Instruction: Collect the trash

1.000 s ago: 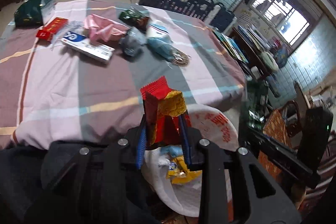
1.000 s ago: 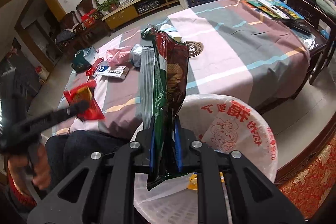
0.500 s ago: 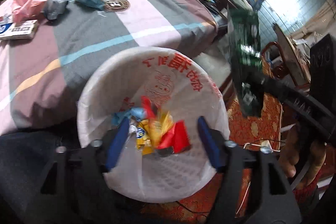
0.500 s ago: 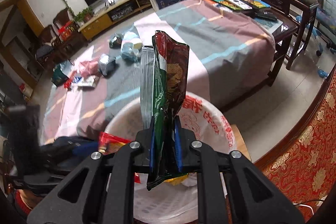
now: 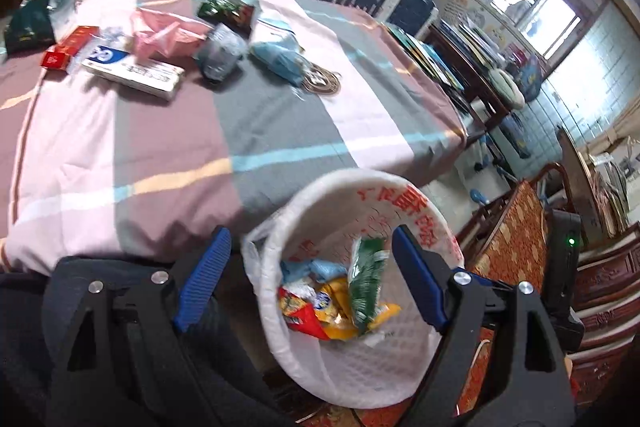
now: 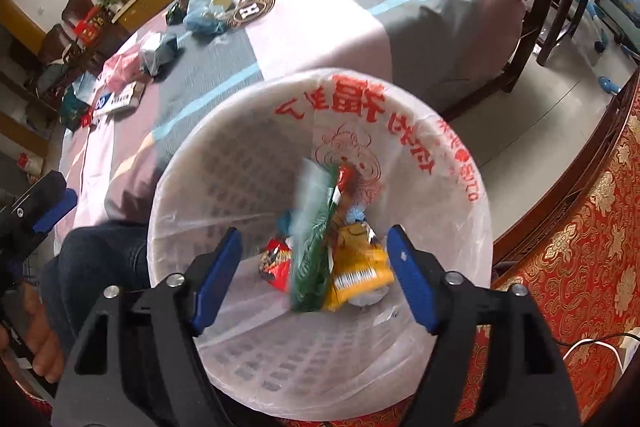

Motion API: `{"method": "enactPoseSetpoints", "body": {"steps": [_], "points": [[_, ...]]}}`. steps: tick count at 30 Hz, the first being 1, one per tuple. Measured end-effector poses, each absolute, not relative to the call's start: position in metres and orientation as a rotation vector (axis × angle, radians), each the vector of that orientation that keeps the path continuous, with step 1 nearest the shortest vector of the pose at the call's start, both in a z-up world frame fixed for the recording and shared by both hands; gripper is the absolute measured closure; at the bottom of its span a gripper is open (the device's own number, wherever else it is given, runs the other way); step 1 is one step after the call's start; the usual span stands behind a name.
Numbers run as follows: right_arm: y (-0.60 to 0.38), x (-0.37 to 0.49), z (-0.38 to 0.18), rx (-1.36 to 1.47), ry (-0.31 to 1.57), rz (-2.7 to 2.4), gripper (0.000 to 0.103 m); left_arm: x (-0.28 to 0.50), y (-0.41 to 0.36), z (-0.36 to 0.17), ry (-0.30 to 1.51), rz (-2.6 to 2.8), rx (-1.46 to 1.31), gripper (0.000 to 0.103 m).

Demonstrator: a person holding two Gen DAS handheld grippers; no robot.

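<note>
- Looking along my left gripper [image 5: 308, 279], I see its blue fingers [image 5: 204, 277] spread wide with nothing between them, hanging over the near edge of the table [image 5: 280, 131] and the white-lined trash bin [image 5: 400, 195] just beside it.
- Down in that bin a green wrapper [image 5: 366, 279] stands tilted on top of red, yellow and blue wrappers.
- Farther off, on the striped cloth, trash lies in a loose cluster: a white and blue box [image 5: 136, 73], a pink bag [image 5: 168, 37], a grey crumpled bag [image 5: 220, 53], a light blue bag [image 5: 280, 61] and a red packet [image 5: 70, 47].
- Through the right wrist camera, my right gripper [image 6: 314, 269] is directly above the bin [image 6: 476, 227], fingers [image 6: 218, 275] wide apart and holding nothing.
- Below them the green wrapper [image 6: 316, 251] appears blurred inside the bin, touching a yellow packet [image 6: 360, 267] and a red one [image 6: 276, 263].
- At the left edge of this view my left gripper [image 6: 48, 211] shows partly; the table trash lies well beyond the bin.
</note>
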State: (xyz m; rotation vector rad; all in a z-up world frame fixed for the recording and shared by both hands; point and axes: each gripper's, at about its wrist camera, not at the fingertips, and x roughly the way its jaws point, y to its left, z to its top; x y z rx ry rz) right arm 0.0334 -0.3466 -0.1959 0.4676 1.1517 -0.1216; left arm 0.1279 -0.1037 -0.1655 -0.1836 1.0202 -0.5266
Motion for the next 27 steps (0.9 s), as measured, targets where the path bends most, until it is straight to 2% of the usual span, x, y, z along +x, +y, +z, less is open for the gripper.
{"method": "enactPoseSetpoints", "body": {"steps": [9, 14, 18, 25, 27], "points": [[-0.352, 0.034, -0.185, 0.52, 1.096, -0.13, 0.026, 0.148, -0.046, -0.161, 0.889, -0.226, -0.15, 0.015], [-0.343, 0.04, -0.173, 0.498, 1.039, -0.121, 0.026, 0.16, -0.01, -0.168, 0.873, -0.1, -0.156, 0.014], [-0.333, 0.048, -0.164, 0.46, 1.014, -0.104, 0.026, 0.172, 0.027, -0.163, 0.843, -0.034, -0.181, 0.01], [-0.304, 0.091, -0.158, 0.52, 1.024, -0.033, 0.024, 0.199, 0.104, -0.169, 0.802, 0.181, -0.155, 0.008], [-0.283, 0.115, -0.154, 0.517, 1.03, 0.002, 0.024, 0.205, 0.127, -0.179, 0.849, 0.2, -0.272, 0.008]]}}
